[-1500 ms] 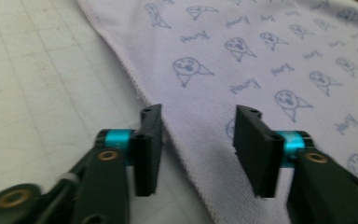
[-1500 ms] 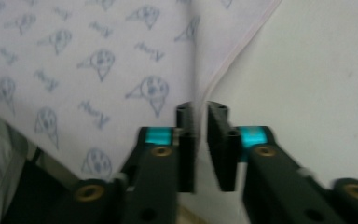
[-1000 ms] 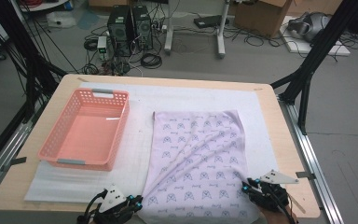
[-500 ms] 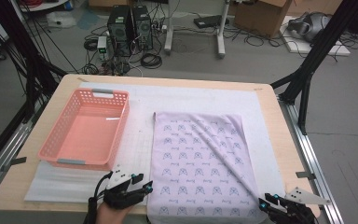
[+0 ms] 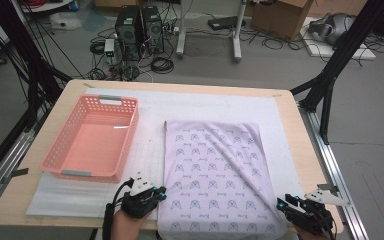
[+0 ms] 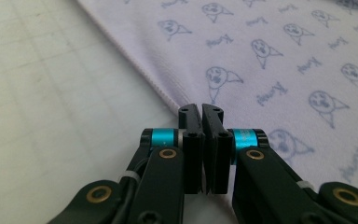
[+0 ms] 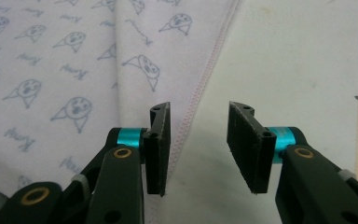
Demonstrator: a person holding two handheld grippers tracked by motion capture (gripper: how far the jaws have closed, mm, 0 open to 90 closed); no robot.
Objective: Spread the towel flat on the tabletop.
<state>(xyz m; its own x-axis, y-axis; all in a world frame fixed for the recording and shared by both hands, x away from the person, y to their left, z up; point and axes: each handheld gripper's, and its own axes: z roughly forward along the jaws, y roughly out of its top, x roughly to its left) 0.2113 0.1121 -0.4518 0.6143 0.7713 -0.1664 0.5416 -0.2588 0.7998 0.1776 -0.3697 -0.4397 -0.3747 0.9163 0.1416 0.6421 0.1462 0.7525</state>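
The left tool (image 5: 156, 192) sits at the near edge of the counter, at about 7 o'clock from the counter's middle in the high view, just beside the left hem of the pale lilac cotton cloth printed with small blue cartoon faces (image 5: 215, 175). Its jaws have just been closing and now stand pressed together; the left gripper view (image 6: 201, 111) shows their tips meeting right at the cloth's stitched hem, though whether any fabric is caught between them I cannot tell.

The right tool (image 5: 282, 204) is at about 5 o'clock, at the cloth's near right corner. In the right gripper view (image 7: 198, 114) its jaws are spread with a clear gap; the left pad lies over the hem and the right pad over the bare white foam mat (image 7: 298, 56), and neither presses the fabric.

The high view gives what the gripper views lack: the whole cloth lying flat as a tall rectangle, right of centre, reaching from the counter's middle to its near edge, with one long diagonal crease running from the upper middle towards 5 o'clock. The gripper views add the fine detail: a pinkish stitched hem and the faces drawn in blue outline with small script between them.

At 10 o'clock from the cloth stands a salmon-pink plastic lattice basket (image 5: 130, 135), apart from it, on the wooden counter (image 5: 290, 120).
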